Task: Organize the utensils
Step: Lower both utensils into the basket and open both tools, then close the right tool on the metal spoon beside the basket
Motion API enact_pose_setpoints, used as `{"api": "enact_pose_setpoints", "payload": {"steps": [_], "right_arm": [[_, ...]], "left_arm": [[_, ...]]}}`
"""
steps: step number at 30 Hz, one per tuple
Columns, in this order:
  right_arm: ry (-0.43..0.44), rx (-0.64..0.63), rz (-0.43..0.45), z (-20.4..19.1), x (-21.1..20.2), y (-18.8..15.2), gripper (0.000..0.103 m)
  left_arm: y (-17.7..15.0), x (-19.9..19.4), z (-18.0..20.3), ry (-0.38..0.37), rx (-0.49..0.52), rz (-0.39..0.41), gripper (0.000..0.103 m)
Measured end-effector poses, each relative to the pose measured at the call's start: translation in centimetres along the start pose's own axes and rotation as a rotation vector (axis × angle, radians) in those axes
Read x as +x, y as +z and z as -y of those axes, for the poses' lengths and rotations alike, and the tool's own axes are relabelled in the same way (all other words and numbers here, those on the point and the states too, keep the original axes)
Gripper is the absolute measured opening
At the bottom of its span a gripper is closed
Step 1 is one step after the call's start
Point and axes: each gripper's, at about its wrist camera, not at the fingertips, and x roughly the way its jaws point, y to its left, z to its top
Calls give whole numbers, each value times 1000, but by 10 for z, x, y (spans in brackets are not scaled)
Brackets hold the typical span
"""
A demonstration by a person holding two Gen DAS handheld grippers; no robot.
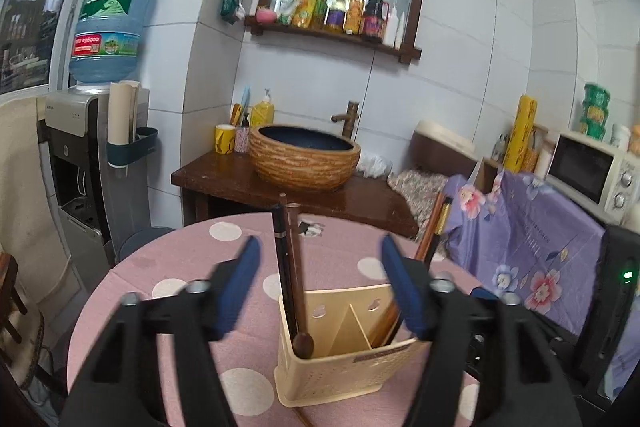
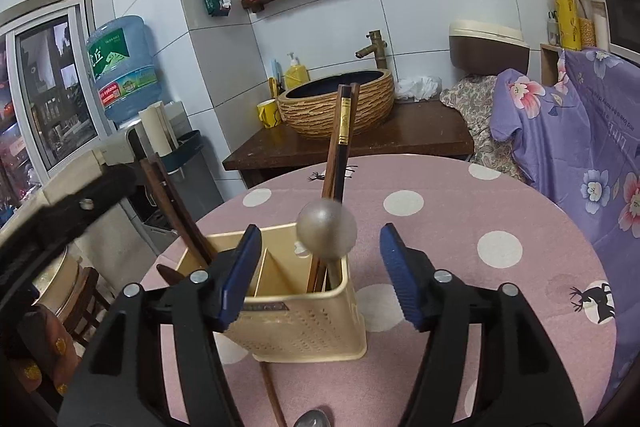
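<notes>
Both grippers [image 1: 320, 287] [image 2: 316, 275] gape over the holder [image 1: 340, 359] (chopsticks [image 2: 340, 147] poke between).

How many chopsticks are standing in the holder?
4 chopsticks: two lean at the left end of the holder, two at its right end. More may be hidden.

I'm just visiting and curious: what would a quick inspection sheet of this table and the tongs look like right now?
Surface: round table under a pink cloth with white dots.
Job's things: cream utensil holder with a divider; chopsticks and a round-ended metal utensil stand in one compartment, a wooden spoon and dark stick in the other.
Clutter: wooden stick lying by the holder's base.
Tongs: left tongs open, empty; right tongs open, empty.
Cables: nothing seen.
Surroundings: basin, water dispenser, microwave.
</notes>
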Motion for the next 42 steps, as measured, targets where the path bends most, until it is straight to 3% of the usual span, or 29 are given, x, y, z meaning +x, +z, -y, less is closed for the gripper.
{"api": "enact_pose_setpoints", "payload": {"steps": [3,5,7,15,24,33,42], "right_arm": [[-3,-1,11,-1,-19,-8,65],[-13,-9,-11,-1,-31,-18,66],[-11,-10,-37,-1,-38,-30,66],[-14,70,-249,10,-27,-95,66],[-51,103,-424,3,12,-144,61],[-130,142,-482,-9,38,-156,59],[-269,12,-459,-36,50,-163,54]], "left_arm": [[-8,-23,-4,-5,-12,-16,73],[-20,-38,-10,15,-30,-38,83],[-33,-46,-17,37,-40,-66,86],[-101,-45,-41,131,-22,-269,86],[-147,-45,-54,146,-44,-365,78],[-164,-49,-60,161,-56,-391,76],[-171,-54,-61,143,-70,-402,75]]}}
